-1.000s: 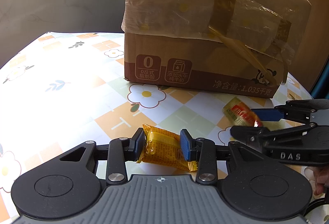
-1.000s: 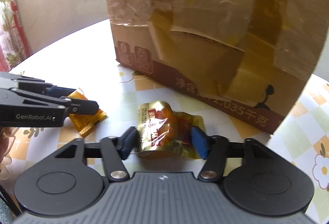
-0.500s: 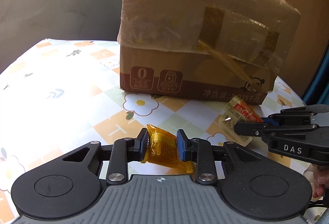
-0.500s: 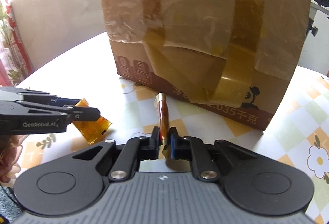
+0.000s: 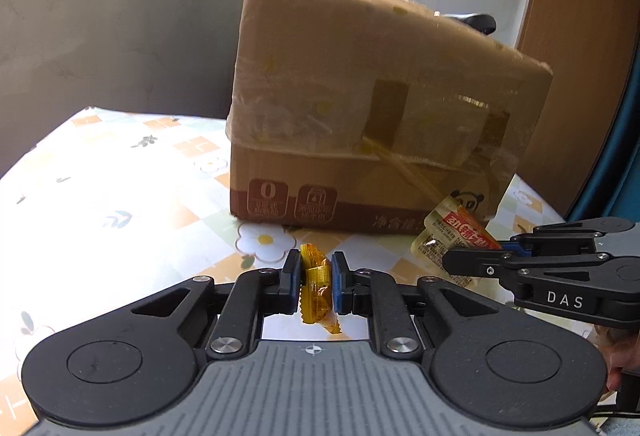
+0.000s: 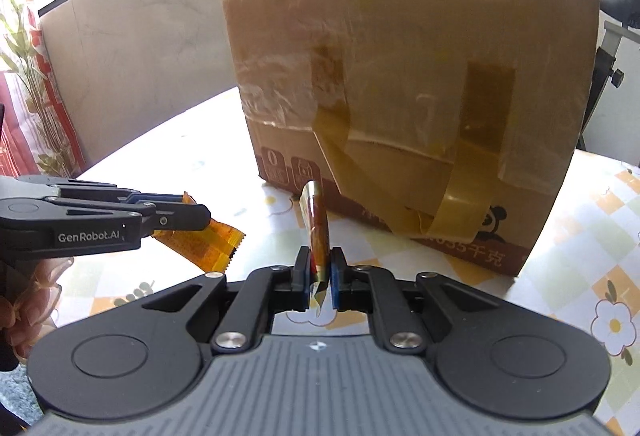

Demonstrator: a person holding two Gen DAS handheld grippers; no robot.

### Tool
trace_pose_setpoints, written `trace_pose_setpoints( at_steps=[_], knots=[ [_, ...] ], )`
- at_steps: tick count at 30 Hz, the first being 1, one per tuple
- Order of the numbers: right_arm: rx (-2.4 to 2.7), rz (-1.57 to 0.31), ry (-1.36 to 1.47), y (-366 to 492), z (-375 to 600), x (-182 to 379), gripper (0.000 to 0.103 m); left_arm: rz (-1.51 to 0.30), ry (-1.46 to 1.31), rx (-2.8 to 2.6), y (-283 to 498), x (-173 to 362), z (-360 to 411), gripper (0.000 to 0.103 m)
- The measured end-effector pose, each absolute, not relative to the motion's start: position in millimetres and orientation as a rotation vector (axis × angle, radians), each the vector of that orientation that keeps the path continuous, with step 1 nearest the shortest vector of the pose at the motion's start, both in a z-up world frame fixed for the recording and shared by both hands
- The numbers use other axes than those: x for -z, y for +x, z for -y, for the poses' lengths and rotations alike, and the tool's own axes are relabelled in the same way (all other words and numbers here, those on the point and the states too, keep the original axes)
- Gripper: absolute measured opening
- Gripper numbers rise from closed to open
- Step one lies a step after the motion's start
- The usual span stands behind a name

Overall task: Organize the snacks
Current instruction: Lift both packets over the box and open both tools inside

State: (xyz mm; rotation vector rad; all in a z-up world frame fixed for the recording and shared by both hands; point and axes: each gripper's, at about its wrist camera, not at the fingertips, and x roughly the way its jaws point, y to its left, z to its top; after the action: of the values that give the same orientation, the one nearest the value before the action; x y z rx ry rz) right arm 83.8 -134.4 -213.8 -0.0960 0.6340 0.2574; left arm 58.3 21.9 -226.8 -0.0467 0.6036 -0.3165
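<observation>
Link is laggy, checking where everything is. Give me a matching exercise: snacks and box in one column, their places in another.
Things:
1. orange packet
2. red-label packet
3. cardboard box

Places:
A. standing on the table
B. clamped in the right gripper
C. clamped in the left gripper

Pairs: 1-C, 2-B, 3-A

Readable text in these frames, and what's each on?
"DAS": side of the right tool.
"GenRobot.AI": side of the left tool.
"0" badge and "035千克": brown taped cardboard box.
Box badge captions, the red-and-gold snack packet and the orange foil snack packet: print too blurred to read.
</observation>
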Motion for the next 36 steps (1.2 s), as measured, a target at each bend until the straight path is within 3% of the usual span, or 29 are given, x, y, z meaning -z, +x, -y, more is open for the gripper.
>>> trace_pose_setpoints(
  at_steps=[13,21,26,36],
  knots=[
    [-0.298,-0.398,-0.111,81.0,126.3,123.5,0.010,-0.291,-0.058,0.362,59.1,112.3,-31.9,0.016],
    [-0.267,-0.264,-0.154,111.7,130.1,57.3,0.010,-0.154,-0.062,0.400,101.0,53.9,-10.6,0.016],
    [-0.189,-0.294,-0.157,150.2,146.9,44.1,0.010,-0.198,-0.075,0.421,151.1,50.9,12.2,0.016],
    [-0.056,-0.467,-0.130,209.1,184.3,71.7,0.011,-0.360,-0.046,0.393,207.4,81.5,24.3,0.018]
  ],
)
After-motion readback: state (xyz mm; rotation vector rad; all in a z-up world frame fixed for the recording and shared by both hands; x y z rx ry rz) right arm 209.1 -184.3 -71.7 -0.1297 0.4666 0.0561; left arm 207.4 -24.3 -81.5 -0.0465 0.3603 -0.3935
